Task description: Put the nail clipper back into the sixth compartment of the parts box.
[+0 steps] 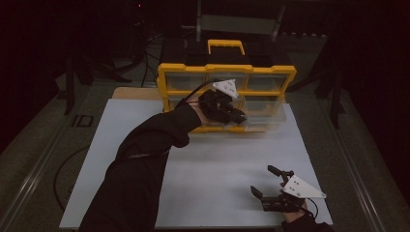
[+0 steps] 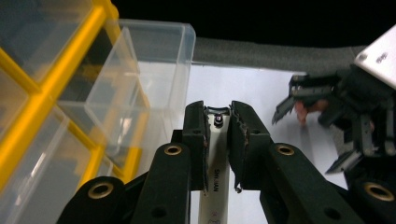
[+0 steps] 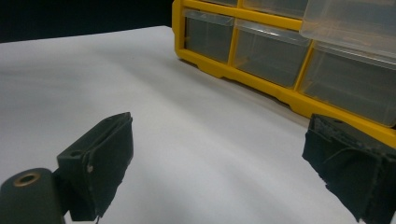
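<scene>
The left gripper [image 2: 218,140] has its jaws closed on a slim, flat silver metal nail clipper [image 2: 215,182], which runs lengthwise between the pads; a small dark rivet shows at its far end and faint lettering along its body. In the high view this left gripper [image 1: 237,116] is raised at the front of the yellow-framed organiser cabinet with clear plastic drawers [image 1: 226,71], at its lower row. The clipper itself is held above the white table sheet [image 1: 217,159], just beside a pulled-out clear plastic drawer [image 2: 140,84]. That drawer looks empty, though reflections on the plastic make this uncertain. The closed drawers in the yellow frame show no discernible contents in the right gripper view.

The right gripper [image 1: 271,186] sits low over the near right part of the sheet, well apart from the cabinet, jaws spread wide and holding nothing. A dark sleeve [image 1: 145,159] covers the person's left arm.
</scene>
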A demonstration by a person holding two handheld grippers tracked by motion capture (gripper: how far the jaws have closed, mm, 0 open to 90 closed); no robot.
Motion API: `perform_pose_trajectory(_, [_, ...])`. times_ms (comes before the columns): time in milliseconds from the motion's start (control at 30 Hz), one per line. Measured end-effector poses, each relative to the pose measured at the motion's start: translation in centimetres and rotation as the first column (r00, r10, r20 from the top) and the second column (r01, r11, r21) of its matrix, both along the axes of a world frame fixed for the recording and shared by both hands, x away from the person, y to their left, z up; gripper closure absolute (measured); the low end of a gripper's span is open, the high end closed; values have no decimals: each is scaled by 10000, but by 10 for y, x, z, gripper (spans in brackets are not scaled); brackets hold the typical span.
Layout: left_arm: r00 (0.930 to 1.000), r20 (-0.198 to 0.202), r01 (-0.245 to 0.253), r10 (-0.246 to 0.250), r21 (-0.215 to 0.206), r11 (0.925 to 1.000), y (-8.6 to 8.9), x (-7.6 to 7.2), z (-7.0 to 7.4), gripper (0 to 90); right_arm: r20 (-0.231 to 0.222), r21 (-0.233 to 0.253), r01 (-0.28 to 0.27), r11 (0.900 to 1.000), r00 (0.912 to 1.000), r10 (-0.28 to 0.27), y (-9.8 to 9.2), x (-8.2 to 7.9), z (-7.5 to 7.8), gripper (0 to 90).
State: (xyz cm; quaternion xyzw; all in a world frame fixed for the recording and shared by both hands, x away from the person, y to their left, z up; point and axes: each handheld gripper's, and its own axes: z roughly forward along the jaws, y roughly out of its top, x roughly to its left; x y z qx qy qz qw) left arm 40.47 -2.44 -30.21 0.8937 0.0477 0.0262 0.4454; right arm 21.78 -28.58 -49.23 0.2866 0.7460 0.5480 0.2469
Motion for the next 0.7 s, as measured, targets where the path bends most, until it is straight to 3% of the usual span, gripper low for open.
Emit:
perform_pose_trajectory(67, [9999, 133, -61, 62, -75, 10000, -3, 2, 5, 785, -12, -7, -10, 10000, 10000, 10, 0, 0, 0, 87])
perform_pose_trajectory(333, [10000, -18, 34, -36, -823, 9966, -18, 16, 21, 785, 53, 24, 101, 9999, 9999, -101, -1, 0, 0, 86])
perform_pose_trajectory(500, [9998, 137, 146, -134, -915, 9957, -25, 22, 23, 785, 20, 52, 110, 9999, 9999, -110, -2, 1, 0, 87])
perform_pose_trajectory(700, [9998, 143, 127, -109, -1342, 9909, -34, 32, 26, 785, 27, 65, 133, 9999, 9999, -133, -2, 1, 0, 86])
